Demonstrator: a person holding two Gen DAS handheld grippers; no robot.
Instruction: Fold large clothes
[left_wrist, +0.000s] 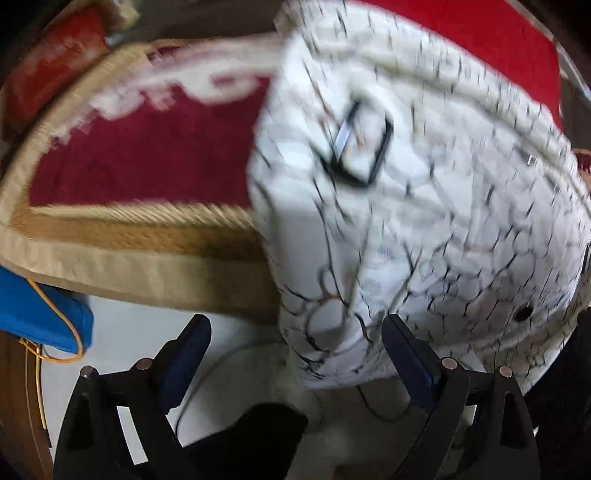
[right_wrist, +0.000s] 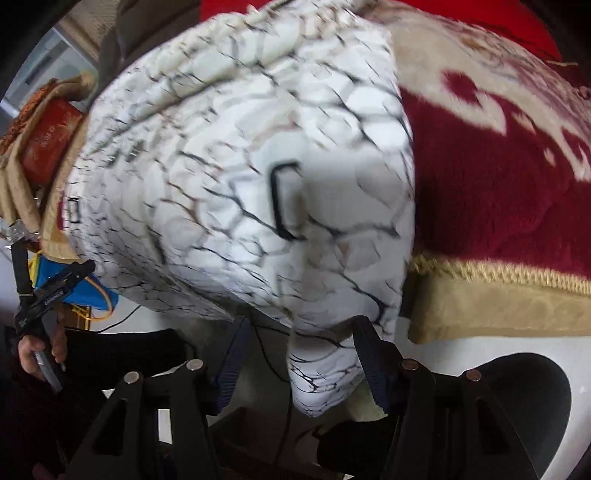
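A large white garment (left_wrist: 424, 206) with a black crackle print and a black rectangle patch lies on a red and beige blanket, its lower edge hanging over the front. It fills the right wrist view too (right_wrist: 240, 192). My left gripper (left_wrist: 295, 339) is open, with the garment's hanging edge between its fingers, close to the right fingertip (left_wrist: 402, 332). My right gripper (right_wrist: 299, 339) is open, with a hanging fold of the garment between its fingers, against the right fingertip (right_wrist: 369, 339). Both views are motion-blurred.
The red blanket (left_wrist: 147, 162) with beige border covers the bed; it also shows in the right wrist view (right_wrist: 498, 206). A blue item with orange cord (left_wrist: 40, 317) sits at the left. A cable lies on the white floor (right_wrist: 461, 347). The left hand and gripper (right_wrist: 44, 295) show at far left.
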